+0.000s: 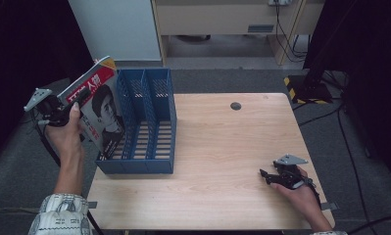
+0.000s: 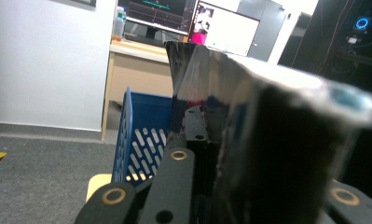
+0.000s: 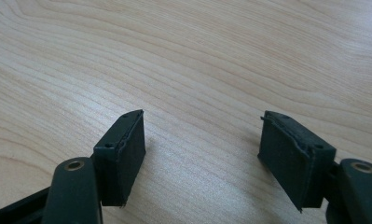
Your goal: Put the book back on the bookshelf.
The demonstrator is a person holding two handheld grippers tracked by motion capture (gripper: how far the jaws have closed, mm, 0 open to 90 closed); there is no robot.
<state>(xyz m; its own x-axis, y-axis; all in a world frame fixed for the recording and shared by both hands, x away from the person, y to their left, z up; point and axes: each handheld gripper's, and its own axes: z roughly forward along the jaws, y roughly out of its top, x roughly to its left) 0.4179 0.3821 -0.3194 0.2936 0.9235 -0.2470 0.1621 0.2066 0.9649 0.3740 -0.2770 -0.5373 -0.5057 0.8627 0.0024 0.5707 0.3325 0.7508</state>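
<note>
High view: left tool (image 1: 71,108) grips magazine (image 1: 99,108) over file rack (image 1: 151,122)

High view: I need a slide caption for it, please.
Left gripper lowers a magazine into the blue file rack; right gripper rests open on the wooden table.

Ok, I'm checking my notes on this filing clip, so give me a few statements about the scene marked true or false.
1. The left gripper is shut on the magazine. True.
2. The magazine lies flat on the table. False: it is held tilted at the left side of the blue file rack.
3. The right gripper holds a pen. False: its jaws stand open over bare wood.
4. The rack stands on the table's left part. True.
</note>
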